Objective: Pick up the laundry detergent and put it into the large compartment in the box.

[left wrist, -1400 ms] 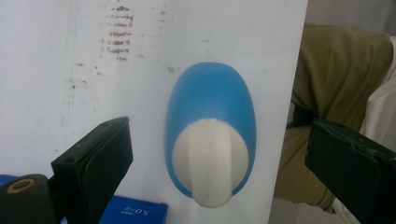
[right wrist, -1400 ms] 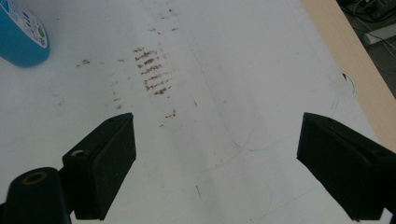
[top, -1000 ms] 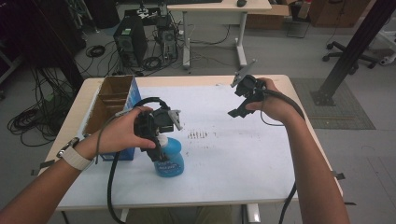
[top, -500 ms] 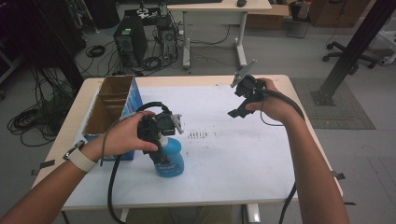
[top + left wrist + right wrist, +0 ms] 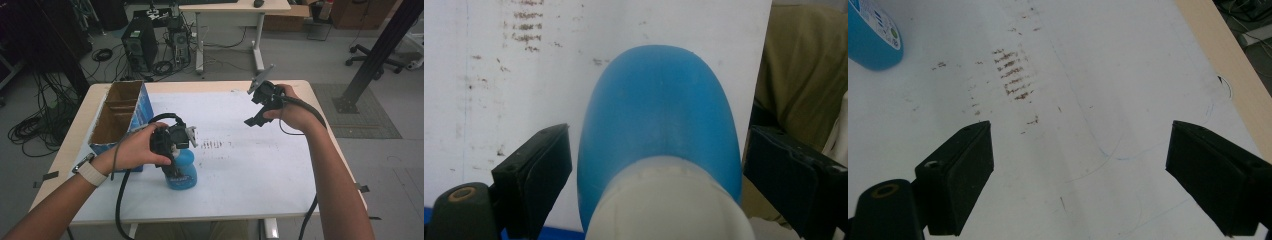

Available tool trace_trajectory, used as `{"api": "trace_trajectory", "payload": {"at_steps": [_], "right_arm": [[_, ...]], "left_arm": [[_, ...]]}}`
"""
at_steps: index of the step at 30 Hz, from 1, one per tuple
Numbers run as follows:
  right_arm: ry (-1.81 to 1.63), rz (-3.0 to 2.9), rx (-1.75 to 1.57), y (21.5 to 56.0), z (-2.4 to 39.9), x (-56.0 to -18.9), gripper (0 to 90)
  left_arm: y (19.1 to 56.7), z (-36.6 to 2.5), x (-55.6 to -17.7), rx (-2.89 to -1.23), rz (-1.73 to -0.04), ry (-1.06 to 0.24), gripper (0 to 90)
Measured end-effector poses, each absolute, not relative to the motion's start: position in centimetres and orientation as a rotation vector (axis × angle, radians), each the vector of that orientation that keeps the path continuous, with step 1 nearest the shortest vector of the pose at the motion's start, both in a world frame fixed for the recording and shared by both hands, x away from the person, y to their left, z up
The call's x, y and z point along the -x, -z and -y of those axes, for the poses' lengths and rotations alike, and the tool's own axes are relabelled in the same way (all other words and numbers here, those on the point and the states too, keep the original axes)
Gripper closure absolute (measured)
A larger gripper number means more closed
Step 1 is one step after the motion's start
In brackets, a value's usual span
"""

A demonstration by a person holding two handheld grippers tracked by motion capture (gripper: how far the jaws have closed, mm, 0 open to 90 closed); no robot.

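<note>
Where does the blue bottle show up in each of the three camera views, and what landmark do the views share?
High view: the blue bottle stands left of centre, under the left gripper.
Left gripper view: it sits centre frame between the open jaws, white cap nearest.
Right gripper view: its base shows at the top left corner.
Shared landmark: the rows of brown marks on the white sheet.
</note>
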State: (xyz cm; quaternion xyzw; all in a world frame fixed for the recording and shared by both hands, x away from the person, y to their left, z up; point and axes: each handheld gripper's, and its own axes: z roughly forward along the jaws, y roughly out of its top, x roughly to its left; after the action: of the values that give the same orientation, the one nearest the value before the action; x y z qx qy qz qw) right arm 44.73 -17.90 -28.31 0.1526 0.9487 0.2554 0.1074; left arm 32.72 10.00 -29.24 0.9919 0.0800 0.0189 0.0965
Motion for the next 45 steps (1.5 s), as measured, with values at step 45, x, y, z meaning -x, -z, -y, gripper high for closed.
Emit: {"api": "trace_trajectory", "payload": {"at_steps": [45], "right_arm": [[-0.758, -2.789, -0.445, 28.09, 17.96, -44.57, 12.0]], "left_arm": [[29.43, -9.87, -32.34, -3.0, -0.233, -0.075, 37.7]]}}
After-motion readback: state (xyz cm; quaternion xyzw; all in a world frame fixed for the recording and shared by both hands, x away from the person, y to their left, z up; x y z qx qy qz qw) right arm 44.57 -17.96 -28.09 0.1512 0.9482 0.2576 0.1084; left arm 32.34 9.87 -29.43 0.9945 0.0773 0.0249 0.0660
